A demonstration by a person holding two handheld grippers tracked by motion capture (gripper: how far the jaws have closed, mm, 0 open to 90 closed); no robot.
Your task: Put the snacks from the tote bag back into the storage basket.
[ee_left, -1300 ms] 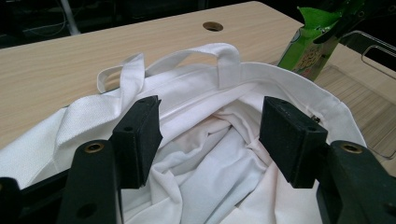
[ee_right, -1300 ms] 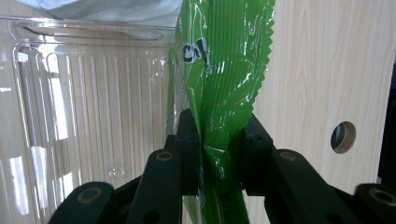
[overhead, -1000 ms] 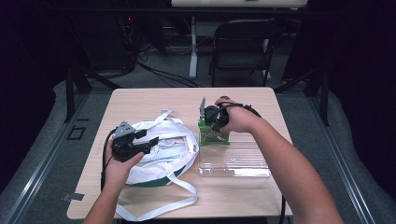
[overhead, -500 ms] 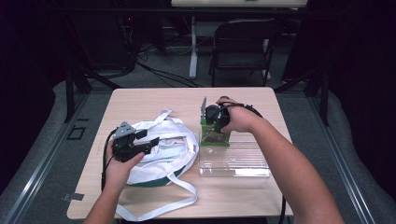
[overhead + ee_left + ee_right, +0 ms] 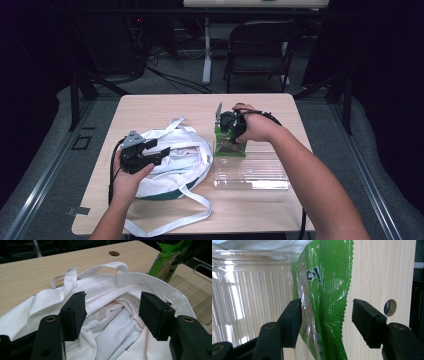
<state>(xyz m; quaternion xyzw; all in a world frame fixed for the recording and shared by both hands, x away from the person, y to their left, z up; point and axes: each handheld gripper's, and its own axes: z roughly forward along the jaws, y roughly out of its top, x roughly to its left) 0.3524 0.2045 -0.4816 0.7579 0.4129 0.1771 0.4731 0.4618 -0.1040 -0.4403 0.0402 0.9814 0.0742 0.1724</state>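
Observation:
A green snack bag (image 5: 229,147) stands upright in the far left corner of a clear plastic tray (image 5: 260,186). My right gripper (image 5: 225,134) points down over it. Its jaws have just been opening and now stand wide, with the green bag (image 5: 327,290) between them; the right gripper (image 5: 325,322) is not pressing on it. My left gripper (image 5: 159,149) hovers open over the mouth of a white cloth tote bag (image 5: 175,167). In the left gripper view the left gripper (image 5: 112,315) holds nothing, and the tote (image 5: 112,292) lies crumpled below.
The tote's long straps (image 5: 170,227) trail toward the table's near edge. A cable hole (image 5: 390,307) pierces the wooden table (image 5: 165,107) beyond the green bag. A folding chair (image 5: 260,45) stands behind the table.

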